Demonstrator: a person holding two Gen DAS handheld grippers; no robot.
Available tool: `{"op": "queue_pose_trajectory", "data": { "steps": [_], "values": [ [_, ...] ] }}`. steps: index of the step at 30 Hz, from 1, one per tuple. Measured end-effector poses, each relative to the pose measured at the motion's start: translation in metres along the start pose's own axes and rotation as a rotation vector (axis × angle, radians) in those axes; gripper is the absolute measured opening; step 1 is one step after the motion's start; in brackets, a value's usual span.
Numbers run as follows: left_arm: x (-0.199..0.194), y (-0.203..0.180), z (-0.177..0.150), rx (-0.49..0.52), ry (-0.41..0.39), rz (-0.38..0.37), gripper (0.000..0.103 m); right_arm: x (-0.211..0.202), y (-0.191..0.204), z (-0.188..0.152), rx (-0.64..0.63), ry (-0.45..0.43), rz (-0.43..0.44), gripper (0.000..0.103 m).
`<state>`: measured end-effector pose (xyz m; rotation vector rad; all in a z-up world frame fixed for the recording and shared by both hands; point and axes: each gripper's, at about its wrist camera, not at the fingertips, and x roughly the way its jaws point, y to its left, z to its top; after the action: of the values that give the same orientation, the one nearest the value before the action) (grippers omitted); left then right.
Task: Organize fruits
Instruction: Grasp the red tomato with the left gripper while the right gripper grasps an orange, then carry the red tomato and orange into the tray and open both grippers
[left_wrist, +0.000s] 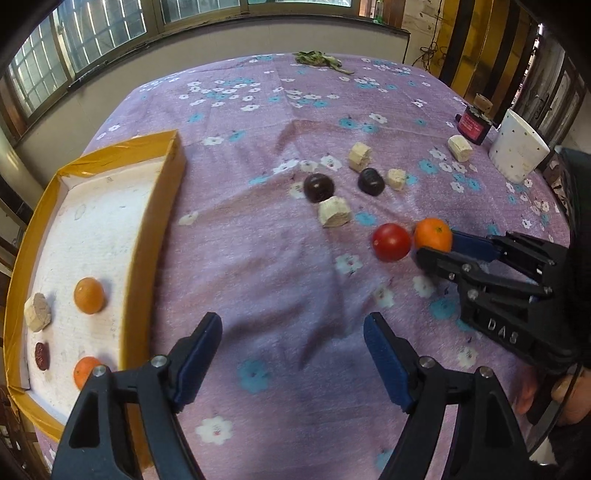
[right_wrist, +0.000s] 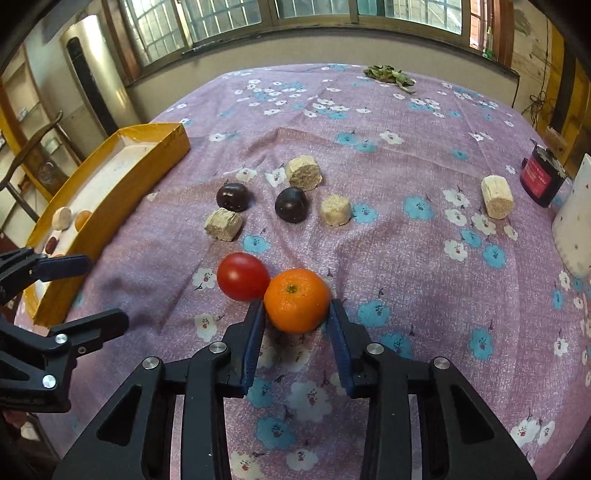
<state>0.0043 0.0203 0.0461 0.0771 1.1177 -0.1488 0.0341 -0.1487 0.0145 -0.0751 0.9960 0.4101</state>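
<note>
Both pads of the right hand-held gripper (right_wrist: 296, 309) seemingly pinch the orange (right_wrist: 297, 300); left hand-held gripper (left_wrist: 292, 332) spread.

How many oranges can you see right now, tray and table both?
3. Two lie in the yellow tray: one mid-tray, one near its front. The third orange sits on the tablecloth between the right gripper fingers, touching the tomato.

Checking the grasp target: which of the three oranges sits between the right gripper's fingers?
The orange on the cloth, touching the tomato, sits between the right gripper fingers. The other two lie in the yellow tray.
</note>
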Motion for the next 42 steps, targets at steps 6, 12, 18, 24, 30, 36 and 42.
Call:
{"op": "queue_pose_trajectory", "data": {
  "steps": [6,12,18,24,30,36,42],
  "values": [
    [0.019,-0.033,0.021,0.018,0.013,-0.043,0.081,-0.017,-0.015,-0.011,-0.011,-0.023,-0.065,0.034],
    [0.039,-0.046,0.039,-0.045,0.015,-0.091,0.076,-0.030,-0.034,-0.018,0.040,-0.033,-0.061,0.034],
    [0.046,-0.048,0.040,-0.025,-0.003,-0.123,0.036,-0.034,-0.045,-0.020,0.093,-0.037,-0.050,0.034],
    [0.037,-0.033,0.030,-0.038,-0.003,-0.117,0.036,-0.039,-0.040,-0.020,0.110,-0.048,-0.041,0.034],
    [0.016,-0.005,0.013,-0.065,-0.022,-0.111,0.036,-0.044,-0.029,-0.022,0.110,-0.049,-0.042,0.034],
    [-0.006,0.026,0.001,-0.095,-0.059,-0.098,0.036,-0.043,-0.008,-0.020,0.111,-0.043,-0.030,0.034],
    [-0.027,0.059,-0.005,-0.128,-0.094,-0.094,0.036,-0.046,0.026,-0.008,0.077,-0.063,-0.013,0.034]
  ]
}}
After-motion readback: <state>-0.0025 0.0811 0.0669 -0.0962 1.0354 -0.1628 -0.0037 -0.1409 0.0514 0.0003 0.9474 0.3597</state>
